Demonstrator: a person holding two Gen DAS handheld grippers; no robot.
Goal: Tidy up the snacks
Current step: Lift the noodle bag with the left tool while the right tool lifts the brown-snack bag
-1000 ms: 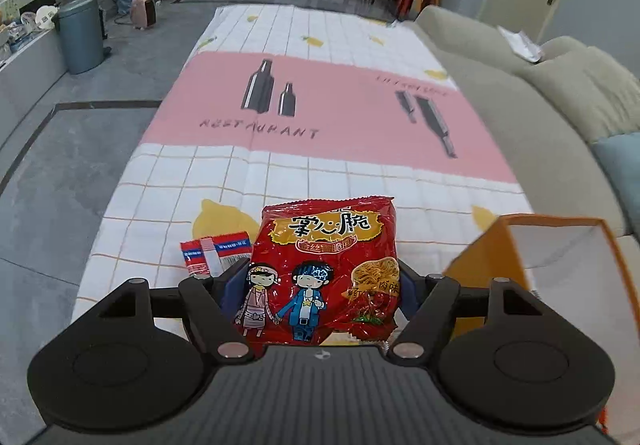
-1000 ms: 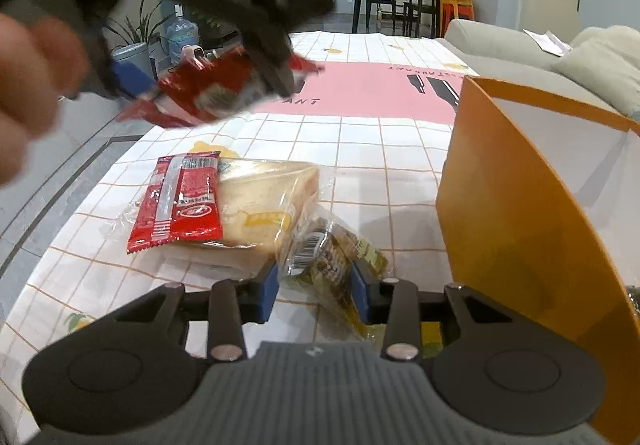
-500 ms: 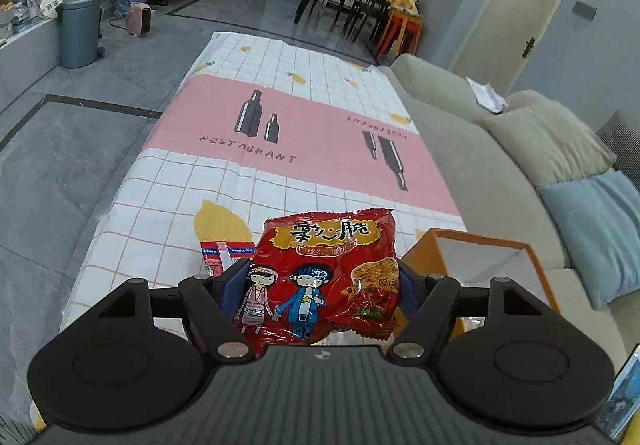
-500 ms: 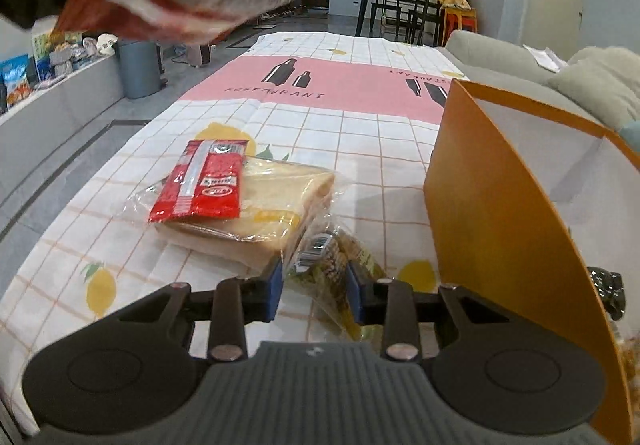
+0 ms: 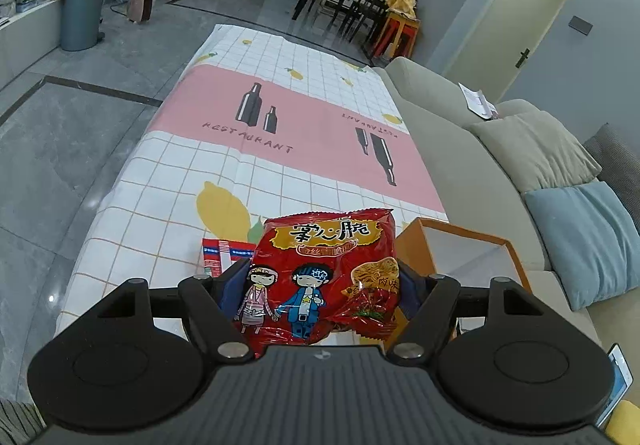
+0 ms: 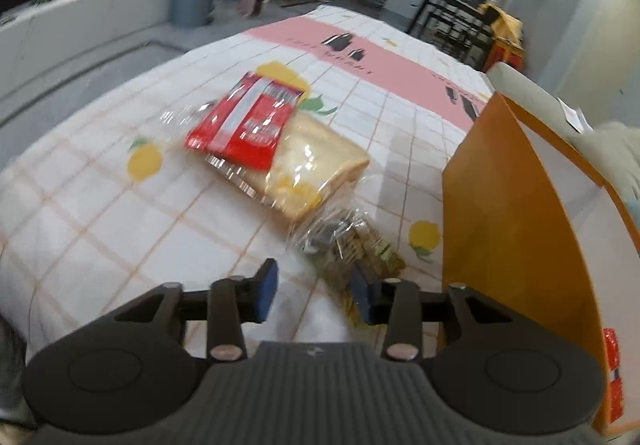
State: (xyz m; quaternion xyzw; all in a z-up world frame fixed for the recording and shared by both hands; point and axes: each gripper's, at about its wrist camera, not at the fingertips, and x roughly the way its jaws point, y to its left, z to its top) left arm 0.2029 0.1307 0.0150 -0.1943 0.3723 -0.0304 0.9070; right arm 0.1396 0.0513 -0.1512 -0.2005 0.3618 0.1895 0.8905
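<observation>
The red noodle packet (image 5: 326,277) is clamped in the left gripper (image 5: 320,285); the right gripper (image 6: 314,285) jaws are held apart. A slack clamp risks the packet being dropped short of the orange box (image 5: 460,245).

wafer pack (image 6: 247,120) on sandwich (image 6: 308,170), left of box (image 6: 516,201)

Tablecloth (image 6: 100,229) — sandwich (image 6: 308,173), box (image 6: 500,213)

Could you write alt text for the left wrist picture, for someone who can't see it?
A handheld black tool grips a red snack bag printed with two cartoon children, held above a checked tablecloth with a pink band. An open orange box sits just right of the bag, and a grey sofa runs along the right side.
</observation>
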